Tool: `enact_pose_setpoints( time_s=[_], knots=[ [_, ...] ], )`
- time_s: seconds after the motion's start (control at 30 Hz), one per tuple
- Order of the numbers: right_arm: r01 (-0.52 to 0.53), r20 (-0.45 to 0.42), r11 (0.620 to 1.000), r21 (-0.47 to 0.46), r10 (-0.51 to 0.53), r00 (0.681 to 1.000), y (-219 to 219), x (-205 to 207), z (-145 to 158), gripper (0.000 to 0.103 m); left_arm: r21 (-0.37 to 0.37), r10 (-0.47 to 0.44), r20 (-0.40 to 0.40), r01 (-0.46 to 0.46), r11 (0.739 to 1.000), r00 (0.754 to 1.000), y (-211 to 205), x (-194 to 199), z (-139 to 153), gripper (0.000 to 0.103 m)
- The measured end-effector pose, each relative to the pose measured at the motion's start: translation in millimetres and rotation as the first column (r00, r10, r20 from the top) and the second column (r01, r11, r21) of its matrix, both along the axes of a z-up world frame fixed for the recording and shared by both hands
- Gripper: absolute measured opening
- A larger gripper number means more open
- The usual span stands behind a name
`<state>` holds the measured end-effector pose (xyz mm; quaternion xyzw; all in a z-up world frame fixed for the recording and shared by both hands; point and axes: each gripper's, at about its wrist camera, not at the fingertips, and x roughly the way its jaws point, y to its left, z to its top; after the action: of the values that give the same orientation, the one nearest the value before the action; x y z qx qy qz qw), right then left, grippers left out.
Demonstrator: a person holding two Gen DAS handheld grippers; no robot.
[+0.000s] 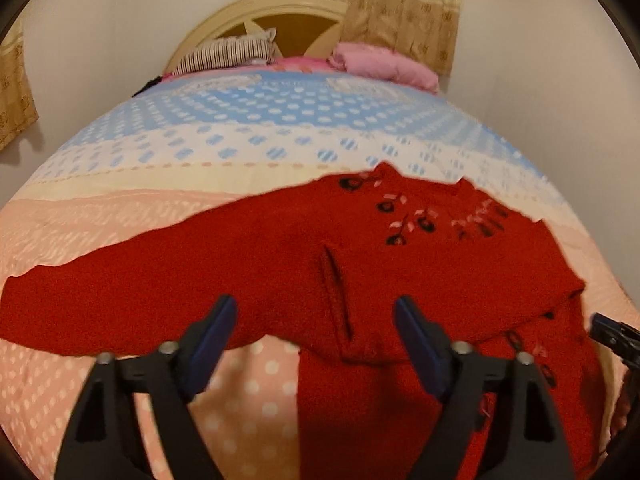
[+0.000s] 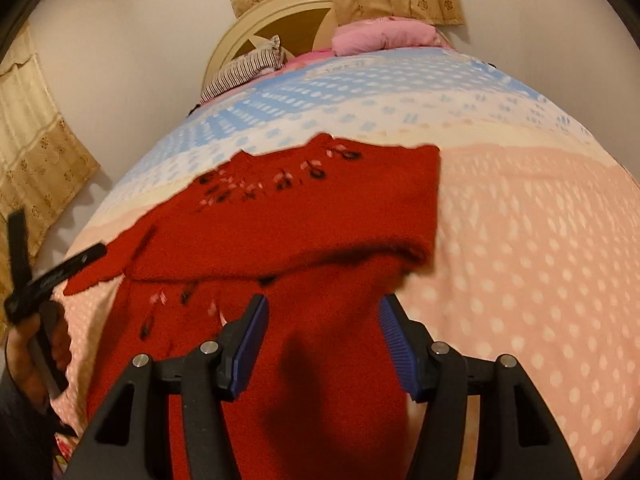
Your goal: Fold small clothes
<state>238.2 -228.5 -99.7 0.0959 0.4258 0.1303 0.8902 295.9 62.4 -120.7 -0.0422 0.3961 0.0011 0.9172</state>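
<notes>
A small red knitted sweater (image 1: 360, 264) with black and pink flower embroidery lies on the bed, its left sleeve stretched out to the left. Its right part is folded over the body, which the right wrist view (image 2: 320, 220) shows. My left gripper (image 1: 316, 312) is open and empty just above the sweater near the left armpit. My right gripper (image 2: 324, 312) is open and empty above the lower body of the sweater. The right gripper's tip shows at the right edge of the left wrist view (image 1: 612, 332). The left gripper in a hand shows at the left of the right wrist view (image 2: 36, 280).
The bed carries a quilt (image 1: 248, 128) with pink, cream and blue dotted bands. A striped pillow (image 1: 224, 54) and a pink pillow (image 1: 384, 64) lie at the headboard (image 1: 280, 8). Beige curtains (image 1: 400, 8) hang behind, with white walls at both sides.
</notes>
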Motion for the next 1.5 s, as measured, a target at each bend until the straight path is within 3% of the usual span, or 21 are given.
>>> enact_pose_setpoints(
  time_s=[0.17,0.23,0.3,0.5,0.63,0.7,0.8,0.93,1.03,1.17,1.2,1.37,1.43,1.47,1.5],
  knots=[
    [0.013,-0.018,1.0,0.02,-0.013,1.0,-6.9,-1.6,-16.0,0.059,-0.028,-0.011,-0.053,0.01,1.0,0.999,-5.2,12.5,-20.1,0.069],
    [0.034,-0.008,0.999,0.025,-0.033,0.999,-8.9,-3.8,-23.2,0.059,-0.045,-0.023,-0.063,0.02,0.999,0.998,-8.7,15.1,-25.1,0.058],
    [0.04,0.015,0.998,0.037,-0.041,0.999,-10.3,-7.3,-27.0,0.059,-0.035,-0.031,-0.061,0.029,0.999,0.998,-12.0,15.2,-28.4,0.019],
    [0.041,0.029,0.995,0.088,-0.044,0.999,-15.8,-11.1,-29.4,0.059,-0.083,-0.021,0.044,0.025,0.996,0.999,-4.4,1.3,-11.2,0.013],
    [0.044,0.03,0.994,0.103,-0.047,0.998,-17.0,-11.4,-29.9,0.059,-0.083,-0.009,0.045,0.013,0.996,0.999,0.6,-2.6,-11.5,0.012],
    [0.046,0.034,0.994,0.097,-0.049,0.998,-15.9,-12.0,-29.4,0.059,-0.079,0.016,0.055,-0.012,0.997,0.998,4.5,-4.5,-12.3,0.002],
    [0.048,0.04,0.994,0.095,-0.052,0.998,-15.8,-15.1,-29.8,0.059,-0.08,0.059,0.076,-0.053,0.995,0.995,14.2,-4.9,-13.5,0.002],
    [0.049,0.035,0.995,0.089,-0.053,0.998,-16.0,-16.0,-31.0,0.059,-0.096,0.05,0.033,-0.047,0.994,0.998,11.3,1.9,-20.1,0.002],
    [0.051,0.042,0.996,0.078,-0.054,0.998,-14.8,-18.9,-30.2,0.059,-0.132,0.008,0.042,-0.003,0.991,0.999,5.3,2.9,-17.7,0.01],
    [0.052,0.036,0.997,0.064,-0.054,0.998,-12.6,-17.6,-30.3,0.06,-0.126,-0.024,0.034,0.028,0.992,0.999,-4.3,11.2,-19.3,0.059],
    [0.049,0.037,0.997,0.06,-0.052,0.998,-11.6,-17.6,-30.2,0.061,-0.126,-0.015,0.021,0.018,0.992,1.0,-4.5,13.9,-21.2,0.061],
    [0.048,0.042,0.998,0.049,-0.05,0.998,-10.1,-17.6,-30.3,0.062,-0.208,0.024,0.042,-0.015,0.978,0.999,1.9,7.9,-17.1,0.061],
    [0.049,0.042,0.997,0.058,-0.051,0.998,-11.4,-17.5,-30.8,0.062,-0.168,-0.018,0.043,0.025,0.985,0.999,-7.4,7.9,-17.1,0.061],
    [0.049,0.042,0.997,0.059,-0.052,0.998,-11.4,-17.3,-31.0,0.062,-0.134,-0.032,0.025,0.035,0.99,0.999,-12.7,10.3,-18.9,0.057],
    [0.049,0.042,0.997,0.058,-0.052,0.998,-11.0,-17.4,-31.1,0.062,-0.114,-0.045,0.014,0.046,0.992,0.999,-16.8,12.7,-21.4,0.04]
  ],
)
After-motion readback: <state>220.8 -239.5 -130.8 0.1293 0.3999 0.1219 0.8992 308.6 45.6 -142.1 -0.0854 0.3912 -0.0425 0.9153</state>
